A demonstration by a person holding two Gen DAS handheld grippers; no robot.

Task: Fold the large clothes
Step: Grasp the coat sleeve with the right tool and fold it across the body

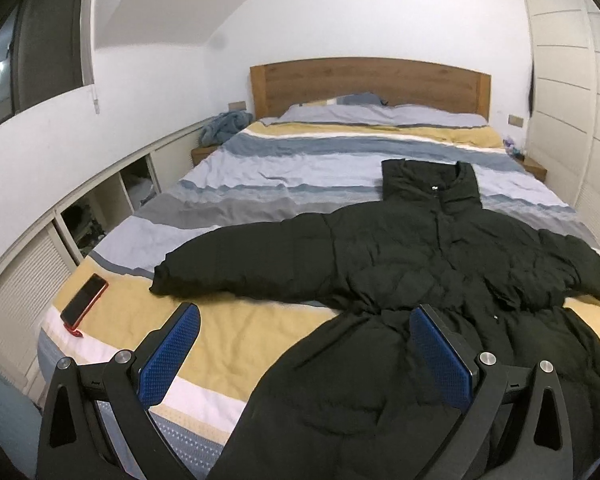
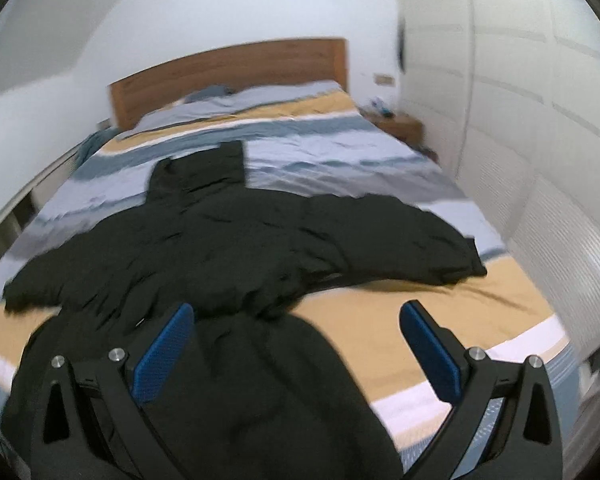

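A long black puffer coat [image 1: 420,264] lies face up on the striped bed [image 1: 260,172], sleeves spread to both sides, collar toward the headboard. Its hem hangs toward the foot of the bed. My left gripper [image 1: 304,320] stands open above the coat's lower left edge, nothing between its blue pads [image 1: 168,360]. In the right wrist view the same coat [image 2: 220,248] fills the middle. My right gripper [image 2: 296,316] is open over the coat's lower right side, with its left pad [image 2: 162,356] above the fabric and its right pad above the yellow bedding. This view is blurred.
A red-cased phone [image 1: 85,298] lies on the bed's left near corner. A wooden headboard [image 1: 368,84] and pillows sit at the far end. Low shelving [image 1: 100,208] runs along the left wall. A white wardrobe [image 2: 520,160] stands close on the right, with a nightstand [image 2: 400,126] beside it.
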